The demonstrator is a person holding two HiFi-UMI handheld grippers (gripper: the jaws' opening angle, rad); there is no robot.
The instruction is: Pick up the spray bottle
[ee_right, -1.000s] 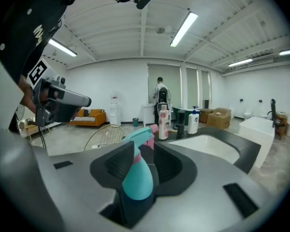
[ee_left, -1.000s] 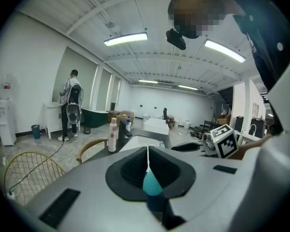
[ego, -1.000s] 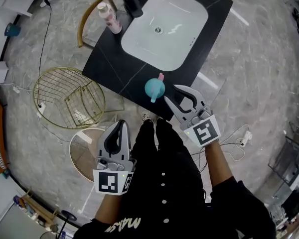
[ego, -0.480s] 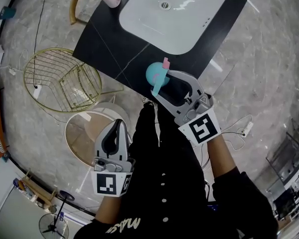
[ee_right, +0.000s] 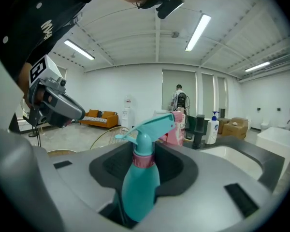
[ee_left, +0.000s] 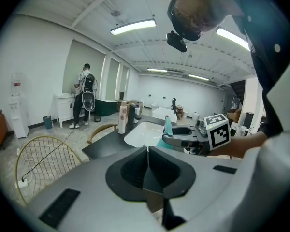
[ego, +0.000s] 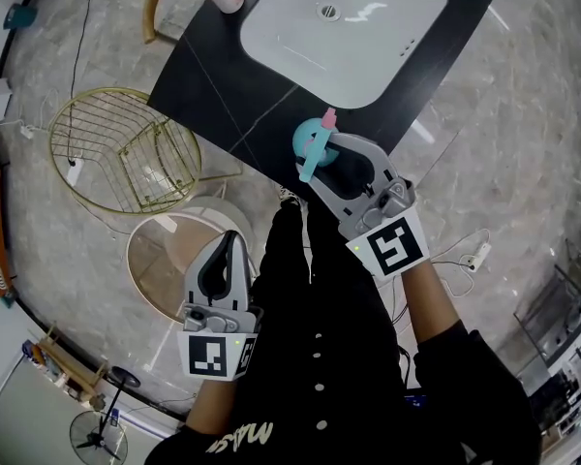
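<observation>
**Right claw closes on the teal spray bottle at the bench edge**

Seen from the person's head, the right claw (ego: 324, 155) reaches forward to the near edge of a black bench (ego: 223, 95). A white basin (ego: 349, 27) lies beyond its tips. A teal spray bottle (ee_right: 141, 182) stands upright between its two jaws. The pink collar and trigger head rise above the jaws, and the nozzle points off to the claw's right. The jaws have just been closing with the bottle's body between them, and they now appear to press on its lower body – grasping it rather than merely framing it. Whether the base rests on the bench cannot be told.

The left claw (ego: 234, 240) hangs low and well apart from the right one, beside the person's dark clothing. It is clenched and empty, its jaws meeting in a single line.

The step in hand looks like securing the grip, with the lift itself not yet done. The next move probably calls for a firm hold on the rounded, slippery body and a straight rise that keeps the bottle upright – a tilt could let it slide down between the pads
</observation>
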